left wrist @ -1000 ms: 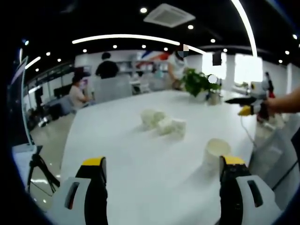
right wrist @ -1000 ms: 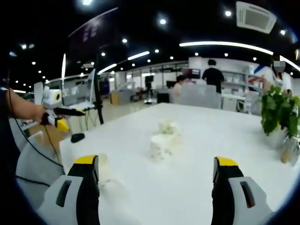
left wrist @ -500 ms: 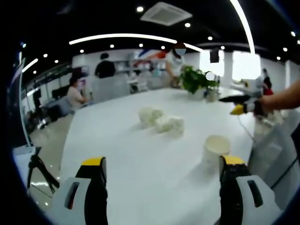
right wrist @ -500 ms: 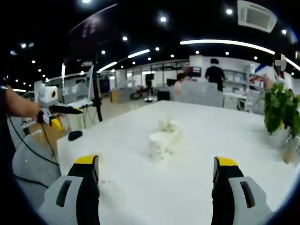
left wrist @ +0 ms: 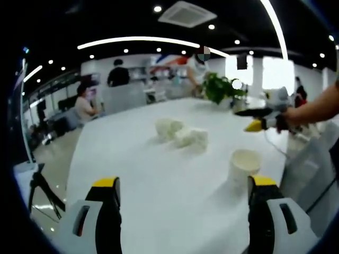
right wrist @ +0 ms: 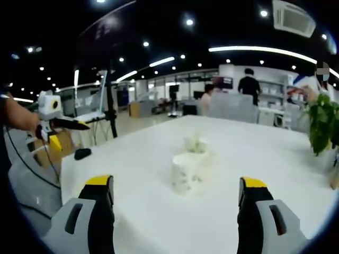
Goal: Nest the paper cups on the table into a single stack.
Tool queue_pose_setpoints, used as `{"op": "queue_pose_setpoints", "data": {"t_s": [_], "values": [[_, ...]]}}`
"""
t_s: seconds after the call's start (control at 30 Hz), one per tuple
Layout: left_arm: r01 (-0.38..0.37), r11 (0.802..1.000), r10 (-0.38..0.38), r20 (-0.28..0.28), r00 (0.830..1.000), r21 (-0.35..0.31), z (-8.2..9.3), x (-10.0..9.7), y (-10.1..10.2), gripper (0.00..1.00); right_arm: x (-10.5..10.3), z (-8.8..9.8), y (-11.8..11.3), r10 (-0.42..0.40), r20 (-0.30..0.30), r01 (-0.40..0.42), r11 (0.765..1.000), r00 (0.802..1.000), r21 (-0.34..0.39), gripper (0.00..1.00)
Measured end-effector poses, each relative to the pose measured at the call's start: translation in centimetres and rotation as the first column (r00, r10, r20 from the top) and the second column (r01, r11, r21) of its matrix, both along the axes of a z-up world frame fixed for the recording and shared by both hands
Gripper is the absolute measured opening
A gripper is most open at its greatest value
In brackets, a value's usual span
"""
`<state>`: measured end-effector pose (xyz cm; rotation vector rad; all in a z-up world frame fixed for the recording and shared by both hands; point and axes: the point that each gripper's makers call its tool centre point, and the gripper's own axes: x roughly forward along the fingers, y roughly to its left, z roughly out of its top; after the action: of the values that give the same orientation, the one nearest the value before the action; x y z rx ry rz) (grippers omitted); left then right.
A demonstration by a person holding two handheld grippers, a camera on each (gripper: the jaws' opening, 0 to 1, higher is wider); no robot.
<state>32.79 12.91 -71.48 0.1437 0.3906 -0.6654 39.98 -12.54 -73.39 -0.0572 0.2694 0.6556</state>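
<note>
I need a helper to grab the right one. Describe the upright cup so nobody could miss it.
Start at the white table. Near its edge, apart from the two cups lying on their sides mid-table, stands the upright cup. It alone sits on its base, mouth up.

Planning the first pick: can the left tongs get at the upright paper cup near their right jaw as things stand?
Probably yes. The left tongs stand open and empty, and the upright paper cup sits on bare white table just ahead of their right jaw, apart from the two other cups. Nothing lies between; a small shift right should line them up.
</note>
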Motion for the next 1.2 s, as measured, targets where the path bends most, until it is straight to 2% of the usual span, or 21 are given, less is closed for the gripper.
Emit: {"op": "queue_pose_setpoints", "data": {"t_s": [0.4,0.97,1.2], "values": [[-0.018,1.0,0.018,-0.004,1.0,-0.024,0.1,0.5,0.2,0.99,3.1,-1.9,1.8,-0.009,-0.016,0.009,1.0,1.0,-0.001,0.95],[-0.039,0.999,0.038,-0.024,0.999,-0.024,-0.4,0.6,0.6,0.99,7.6,-4.4,3.7,-0.042,-0.026,0.042,0.999,0.999,0.0,0.8],[-0.042,0.999,0.041,-0.028,0.999,-0.023,-0.5,0.6,0.7,0.99,9.0,-5.9,4.3,-0.063,-0.044,0.063,0.998,0.997,-0.015,0.68]]}}
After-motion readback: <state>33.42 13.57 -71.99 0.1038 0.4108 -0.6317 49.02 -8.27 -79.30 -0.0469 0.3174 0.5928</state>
